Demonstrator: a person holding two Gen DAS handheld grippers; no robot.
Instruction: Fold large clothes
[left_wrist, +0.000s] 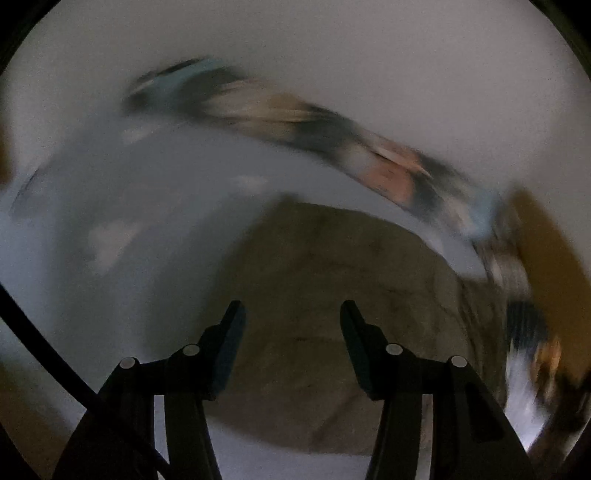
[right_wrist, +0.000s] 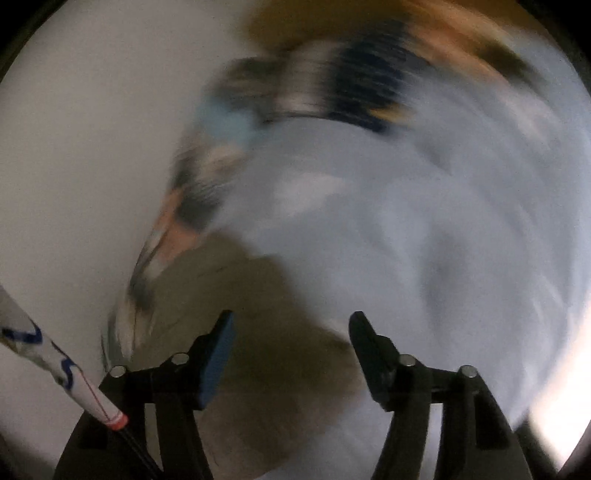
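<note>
Both wrist views, blurred by motion. The olive-brown garment (left_wrist: 332, 295) lies on a pale bluish sheet (left_wrist: 110, 221) that serves as the work surface; a strip of mixed clutter (left_wrist: 295, 122), too smeared to identify, runs along the sheet's far edge beyond the garment.

The left gripper (left_wrist: 291, 314) hangs over the garment with its jaws apart and nothing between them. The right gripper (right_wrist: 291, 325) hovers at the garment's edge (right_wrist: 240, 295), where cloth meets sheet, also parted and empty.

Judged step: moving in for a fresh hold ahead of a fold. To do it well, each gripper should settle before closing, take a corner or hem of the garment rather than its middle, and pinch the garment layer only, leaving the sheet beneath untouched. Both holds should sit on the same edge so the fold line runs straight.

Orientation: the garment's outline is rounded and indistinct; its long axis and which end faces the clutter cannot be told.
</note>
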